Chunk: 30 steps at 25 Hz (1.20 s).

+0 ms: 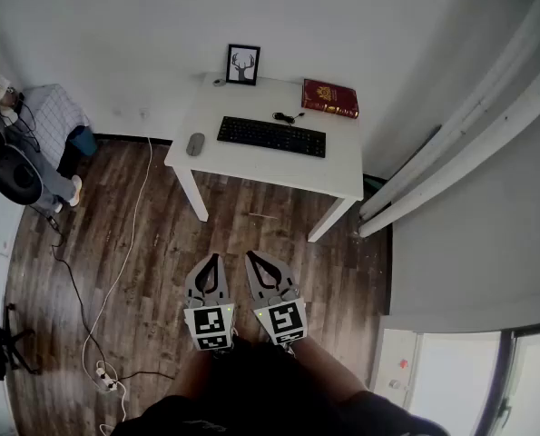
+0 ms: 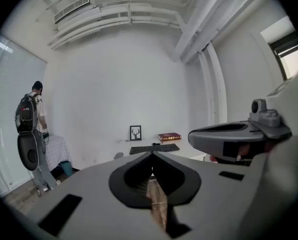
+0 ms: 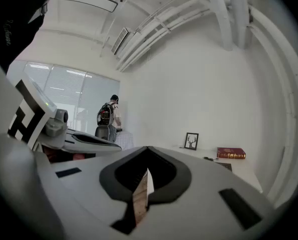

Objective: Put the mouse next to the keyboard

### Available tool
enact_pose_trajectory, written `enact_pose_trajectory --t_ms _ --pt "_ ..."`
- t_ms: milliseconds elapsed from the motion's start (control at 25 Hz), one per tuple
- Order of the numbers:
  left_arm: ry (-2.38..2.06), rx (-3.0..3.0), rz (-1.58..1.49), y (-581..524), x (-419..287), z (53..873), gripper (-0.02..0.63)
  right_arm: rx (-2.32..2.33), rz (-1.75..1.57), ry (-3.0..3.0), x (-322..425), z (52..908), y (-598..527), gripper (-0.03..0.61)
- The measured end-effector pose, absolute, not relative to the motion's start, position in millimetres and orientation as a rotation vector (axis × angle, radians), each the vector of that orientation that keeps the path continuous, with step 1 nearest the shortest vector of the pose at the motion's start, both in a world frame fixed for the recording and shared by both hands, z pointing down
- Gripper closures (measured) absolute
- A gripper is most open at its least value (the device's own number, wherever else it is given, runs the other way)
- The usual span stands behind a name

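Currently, the task stands at its start, with no step done. The mouse [image 1: 195,143] lies on the white desk [image 1: 251,166] close to that desk's left edge. It sits off the left end of the keyboard [image 1: 271,136], with a clear strip of bare desk between them. A framed picture [image 1: 243,64] and a red book [image 1: 330,98] stand further back and do not block the route.

Gripper status:
- The left gripper [image 1: 211,263] has its fingers closed together, with nothing between them.
- The right gripper [image 1: 254,262] likewise has its fingers closed and is empty.

Both grippers are held side by side close to the person's body, above the wooden floor [image 1: 161,243] and well apart from the desk. Neither touches anything.

Remaining work, as judged from this layout:
1. Approach the desk.
2. Open one gripper and take hold of the mouse.
3. Carry it across to the keyboard.
4. Set it down just beside the keyboard and let go.
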<state>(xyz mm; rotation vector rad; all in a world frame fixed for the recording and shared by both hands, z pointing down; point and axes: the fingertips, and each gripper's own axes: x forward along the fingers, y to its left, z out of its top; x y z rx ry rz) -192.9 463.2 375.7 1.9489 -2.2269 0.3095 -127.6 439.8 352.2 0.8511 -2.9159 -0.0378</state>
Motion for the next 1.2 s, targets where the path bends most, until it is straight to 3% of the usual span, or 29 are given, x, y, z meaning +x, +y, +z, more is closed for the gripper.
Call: enact_pose_trajectory --t_ms 1200 --pt "-2.097 1.986 0.339 455.9 -298.7 399.0 0.611 0.858 -0.040 -2.907 -253.6 368.8 430.2 0.558"
